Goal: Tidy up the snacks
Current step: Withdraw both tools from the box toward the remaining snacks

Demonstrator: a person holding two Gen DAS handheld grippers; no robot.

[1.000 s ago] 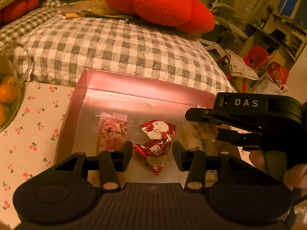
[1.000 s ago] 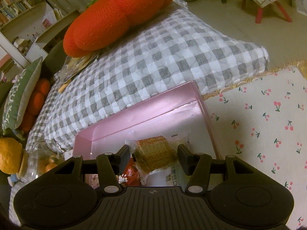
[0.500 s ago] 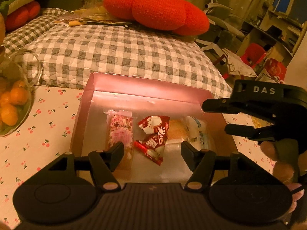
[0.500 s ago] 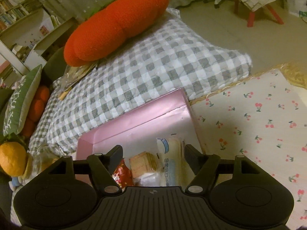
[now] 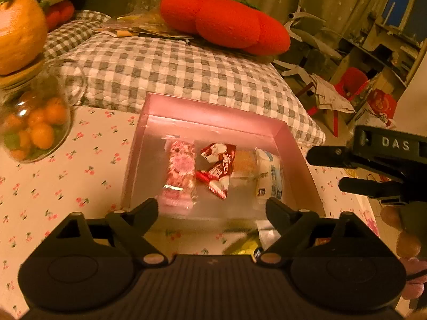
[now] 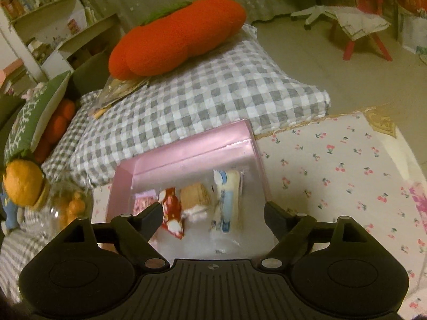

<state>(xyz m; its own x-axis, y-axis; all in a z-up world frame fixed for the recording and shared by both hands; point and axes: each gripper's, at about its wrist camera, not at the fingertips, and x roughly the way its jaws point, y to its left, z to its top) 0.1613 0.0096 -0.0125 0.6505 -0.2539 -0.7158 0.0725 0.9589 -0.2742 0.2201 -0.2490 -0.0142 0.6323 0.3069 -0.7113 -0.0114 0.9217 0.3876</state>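
Observation:
A pink box (image 5: 213, 106) (image 6: 186, 149) sits on the cherry-print tablecloth and holds a row of snacks: a pink packet (image 5: 180, 170) (image 6: 144, 200), a red packet (image 5: 220, 168) (image 6: 172, 213), a brown biscuit pack (image 5: 244, 164) (image 6: 194, 197) and a white-and-blue packet (image 5: 269, 176) (image 6: 226, 200). My left gripper (image 5: 212, 210) is open and empty, above the box's near edge. My right gripper (image 6: 213, 210) is open and empty over the box; it also shows in the left wrist view (image 5: 331, 170), right of the box.
A glass jar of small oranges (image 5: 34, 128) (image 6: 66, 208) stands left of the box. A grey checked cushion (image 5: 173, 72) with a red plush (image 5: 224, 21) lies behind it. A yellow wrapper (image 5: 245, 245) lies near the left gripper.
Both grippers have opened wider and pulled back and up from the box. The red packet and the biscuit pack now lie released inside the box.

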